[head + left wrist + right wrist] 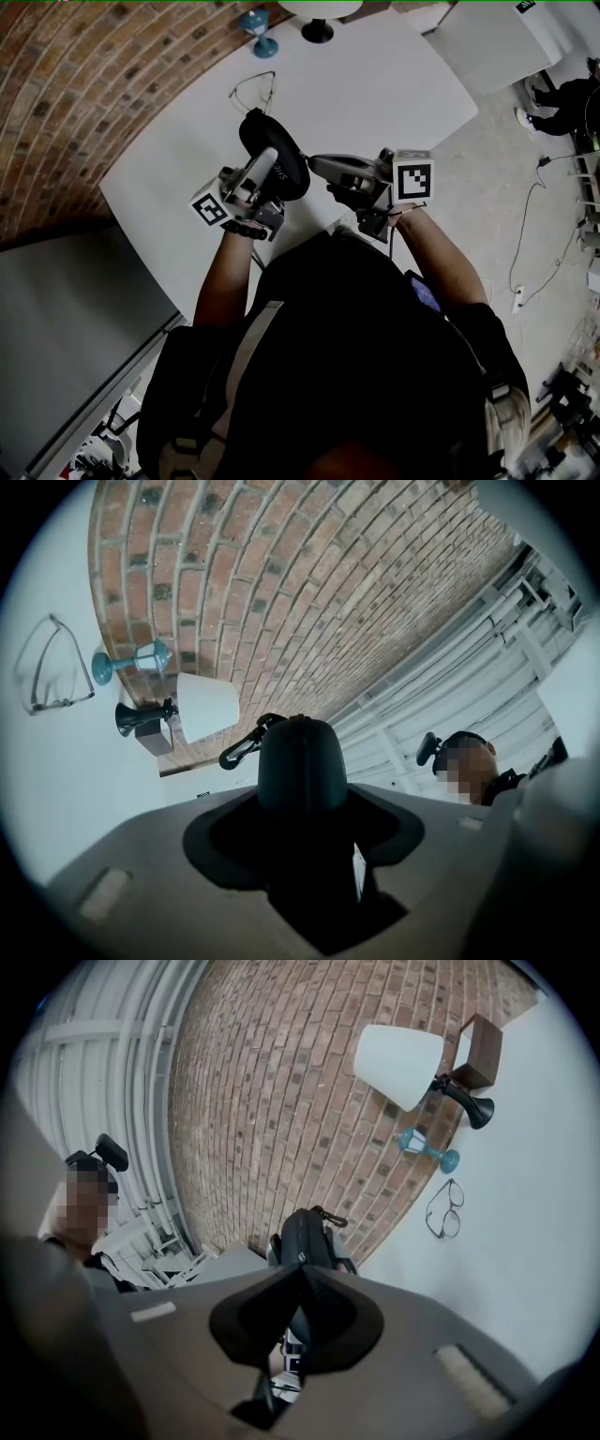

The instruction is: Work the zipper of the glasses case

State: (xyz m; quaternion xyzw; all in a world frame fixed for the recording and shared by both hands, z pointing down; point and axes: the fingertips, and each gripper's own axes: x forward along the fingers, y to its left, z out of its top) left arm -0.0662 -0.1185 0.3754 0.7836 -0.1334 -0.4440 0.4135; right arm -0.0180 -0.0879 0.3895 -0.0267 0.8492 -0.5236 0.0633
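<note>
Above the near edge of the white table [375, 84]: one black glasses case [261, 131], oval, held clear of the surface, with a small clip [246, 742] at its end. Left gripper [265, 167]: jaws part-spread and clamped on the two sides of the case, whose end rises between them in the left gripper view. Right gripper [317, 167]: level, jaws pressed fully together at the case's right-hand edge; whether they pinch the zipper pull cannot be told. Toward the table's far edge: one pair of wire-rimmed glasses [253, 91], lying apart from the case. At the far edge, by the brick wall [75, 84]: one blue goblet-shaped ornament [259, 33], upright; one lamp [206, 707] with a white shade, just beside it.
</note>
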